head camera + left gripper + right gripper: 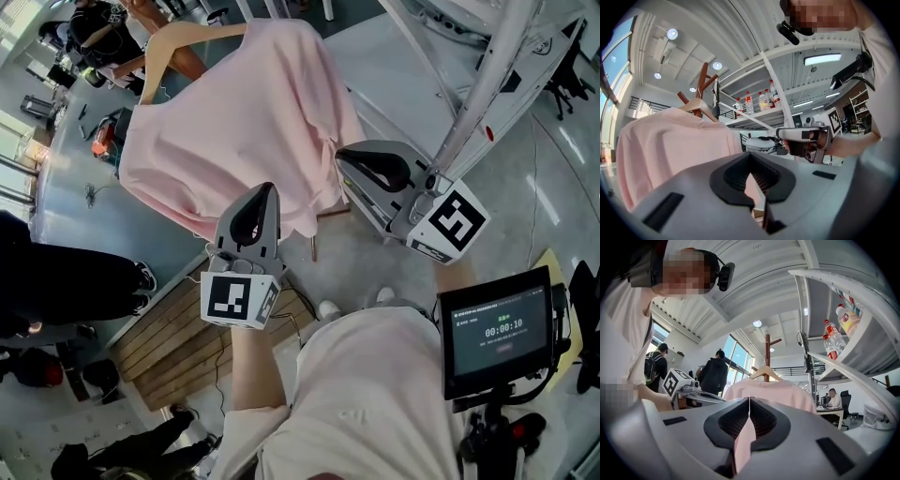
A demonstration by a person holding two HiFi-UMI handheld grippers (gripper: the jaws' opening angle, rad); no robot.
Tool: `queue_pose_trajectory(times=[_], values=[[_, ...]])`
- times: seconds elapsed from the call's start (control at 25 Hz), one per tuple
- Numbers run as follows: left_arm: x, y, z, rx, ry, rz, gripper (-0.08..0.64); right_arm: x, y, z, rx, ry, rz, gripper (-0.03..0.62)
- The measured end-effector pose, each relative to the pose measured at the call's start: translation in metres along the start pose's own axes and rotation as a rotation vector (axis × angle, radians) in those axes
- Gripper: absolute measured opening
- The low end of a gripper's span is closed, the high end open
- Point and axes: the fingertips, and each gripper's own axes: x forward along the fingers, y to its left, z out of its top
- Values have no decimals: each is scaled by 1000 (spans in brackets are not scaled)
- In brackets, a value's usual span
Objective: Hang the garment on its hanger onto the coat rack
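Observation:
A pink garment [239,112] hangs on a wooden hanger [202,36], its lower part drawn out toward me. In the gripper views the hanger [764,373] sits up against a brown wooden coat rack [767,350] [702,77]. My left gripper [268,190] is at the garment's lower hem, jaws closed with pink cloth [752,187] showing between them. My right gripper [340,156] is at the garment's right edge, shut on a strip of the cloth [745,441]. The hanger's hook is hidden.
A white shelf frame [487,75] with bottles [834,345] rises at the right. A screen on a stand [497,333] is near my right side. A wooden platform [178,342] lies below. People stand at the left [712,376].

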Motion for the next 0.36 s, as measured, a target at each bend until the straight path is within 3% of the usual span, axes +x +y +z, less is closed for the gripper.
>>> queue_pose_trajectory(times=[0.16,0.36], values=[[-1,1,-1,-58,-26,0,5,0,4,-5,0,7,15,17],[0,-7,-2,-33,-32,-12,5,3,9,-8,2,10,24,17]])
